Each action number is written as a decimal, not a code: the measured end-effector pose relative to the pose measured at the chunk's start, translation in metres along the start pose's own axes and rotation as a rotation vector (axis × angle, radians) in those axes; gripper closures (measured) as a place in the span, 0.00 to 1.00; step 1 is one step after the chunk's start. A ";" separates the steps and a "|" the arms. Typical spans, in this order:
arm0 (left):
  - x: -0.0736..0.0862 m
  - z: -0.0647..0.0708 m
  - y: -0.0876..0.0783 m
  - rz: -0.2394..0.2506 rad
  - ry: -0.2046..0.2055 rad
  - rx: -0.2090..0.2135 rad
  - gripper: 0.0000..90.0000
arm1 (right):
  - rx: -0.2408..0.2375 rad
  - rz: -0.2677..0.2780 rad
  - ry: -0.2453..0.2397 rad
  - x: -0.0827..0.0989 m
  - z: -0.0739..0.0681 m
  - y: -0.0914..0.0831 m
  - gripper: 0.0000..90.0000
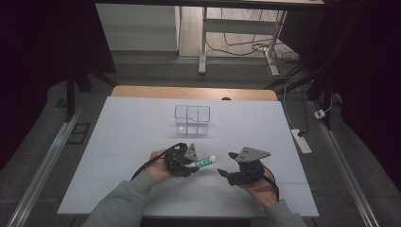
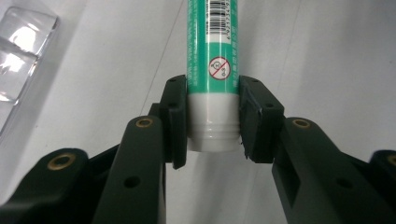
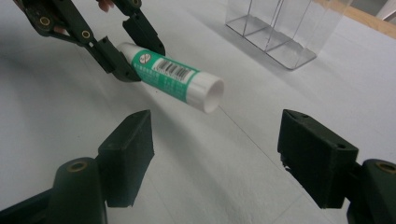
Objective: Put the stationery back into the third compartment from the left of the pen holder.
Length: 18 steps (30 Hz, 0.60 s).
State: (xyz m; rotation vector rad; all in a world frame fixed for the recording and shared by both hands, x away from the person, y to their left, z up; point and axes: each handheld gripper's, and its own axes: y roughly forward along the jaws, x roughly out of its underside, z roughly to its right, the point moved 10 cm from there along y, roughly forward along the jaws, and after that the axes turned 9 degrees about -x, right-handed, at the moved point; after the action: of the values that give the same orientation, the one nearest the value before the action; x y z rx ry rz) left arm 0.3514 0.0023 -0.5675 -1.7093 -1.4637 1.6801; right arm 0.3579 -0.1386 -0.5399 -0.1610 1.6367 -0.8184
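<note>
My left gripper (image 2: 212, 119) clamped the glue stick (image 2: 212, 56), lifted short of the clear organizer (image 1: 192, 119); my right gripper (image 3: 215, 154) gaped empty, probably awaiting a handover

Dim, soft shadows, dark corners, slightly blurred

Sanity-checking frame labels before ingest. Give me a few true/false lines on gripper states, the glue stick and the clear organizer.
1. The left gripper is shut on the glue stick. True.
2. The right gripper holds the stick's other end. False: its jaws stand wide open and hold nothing, with the stick's free end ahead of them.
3. The glue stick stands inside the clear organizer. False: it is held out sideways, well short of the organizer.
4. The organizer sits farther from the person than both grippers. True.
5. The glue stick's label is green with a barcode. True.
</note>
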 end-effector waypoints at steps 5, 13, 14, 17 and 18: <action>-0.005 0.002 0.003 0.012 -0.006 0.011 0.72 | 0.000 -0.010 -0.014 -0.002 -0.001 0.003 0.29; -0.009 0.004 0.003 0.017 0.000 0.016 0.72 | -0.002 -0.029 -0.044 -0.004 -0.004 0.007 0.29; -0.009 0.005 0.004 0.016 0.001 0.020 0.72 | -0.002 -0.032 -0.044 -0.005 -0.005 0.007 0.29; -0.010 0.006 0.005 0.015 0.014 0.031 0.72 | -0.014 -0.032 -0.054 -0.009 -0.007 0.008 0.30; -0.011 0.007 0.006 0.014 0.013 0.034 0.72 | -0.013 -0.040 -0.062 -0.010 -0.007 0.009 0.30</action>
State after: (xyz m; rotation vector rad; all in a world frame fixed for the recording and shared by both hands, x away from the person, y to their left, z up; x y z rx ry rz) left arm 0.3502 -0.0120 -0.5680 -1.7137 -1.4124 1.6880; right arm 0.3569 -0.1238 -0.5374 -0.2262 1.5852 -0.8255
